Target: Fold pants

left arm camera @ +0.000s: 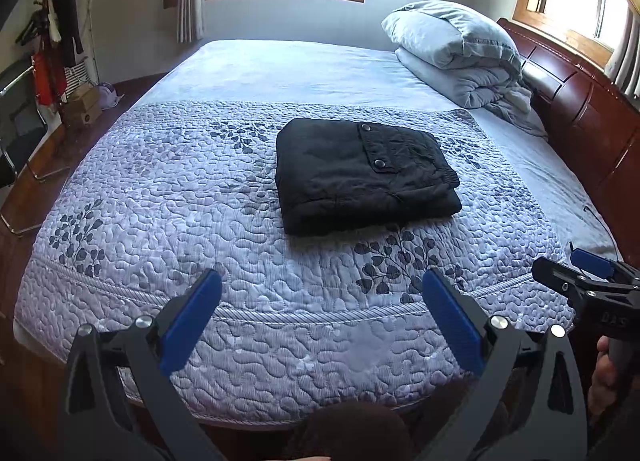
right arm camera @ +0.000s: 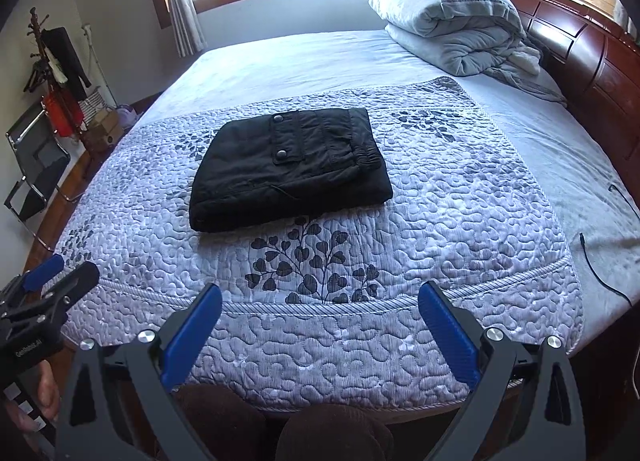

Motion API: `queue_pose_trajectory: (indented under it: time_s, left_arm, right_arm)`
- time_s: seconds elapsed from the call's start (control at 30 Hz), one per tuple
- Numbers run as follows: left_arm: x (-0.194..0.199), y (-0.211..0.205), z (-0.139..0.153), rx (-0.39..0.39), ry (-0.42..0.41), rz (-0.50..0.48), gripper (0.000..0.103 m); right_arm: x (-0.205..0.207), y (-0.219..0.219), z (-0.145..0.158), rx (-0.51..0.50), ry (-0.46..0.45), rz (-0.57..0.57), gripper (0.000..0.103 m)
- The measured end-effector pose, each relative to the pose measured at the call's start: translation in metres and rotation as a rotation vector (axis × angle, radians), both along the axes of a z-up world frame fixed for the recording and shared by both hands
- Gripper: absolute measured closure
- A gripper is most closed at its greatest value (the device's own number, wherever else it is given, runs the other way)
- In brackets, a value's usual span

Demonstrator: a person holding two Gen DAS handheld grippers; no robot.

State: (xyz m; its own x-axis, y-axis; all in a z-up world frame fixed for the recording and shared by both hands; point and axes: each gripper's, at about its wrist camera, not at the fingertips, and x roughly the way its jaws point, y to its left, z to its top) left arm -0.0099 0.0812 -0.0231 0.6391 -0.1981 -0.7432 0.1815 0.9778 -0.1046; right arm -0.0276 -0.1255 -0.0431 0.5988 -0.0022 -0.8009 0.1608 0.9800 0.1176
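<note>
Black pants (left arm camera: pixel 362 173) (right arm camera: pixel 290 167) lie folded into a compact rectangle in the middle of the quilted lilac bedspread (left arm camera: pixel 200 221) (right arm camera: pixel 460 213), a snap-button pocket flap facing up. My left gripper (left arm camera: pixel 320 281) hovers open over the near edge of the bed, well short of the pants, nothing between its blue pads. My right gripper (right arm camera: pixel 320 295) is open too, held at the same near edge, empty. Each gripper shows at the side of the other's view: the right gripper (left arm camera: pixel 576 273) and the left gripper (right arm camera: pixel 52 277).
A rolled grey duvet (left arm camera: pixel 460 49) (right arm camera: pixel 456 17) sits at the far right by the dark wooden headboard (left arm camera: pixel 580 101). A black cable (right arm camera: pixel 600 261) trails on the right side. A coat rack (left arm camera: pixel 52 41) and a chair (right arm camera: pixel 36 165) stand left of the bed. A person's knees (right arm camera: pixel 280 433) are at the bottom.
</note>
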Motion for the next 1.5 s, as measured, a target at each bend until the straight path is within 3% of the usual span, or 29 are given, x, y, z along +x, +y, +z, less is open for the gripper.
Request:
queue_pose_trajectory:
  time_s: [1.5]
  left_arm:
    - [0.005,-0.0062,-0.0051,0.015,0.01,-0.024,0.003]
  right_arm:
    - [0.0033,-0.0021,-0.0048,0.001,0.013,-0.01,0.004]
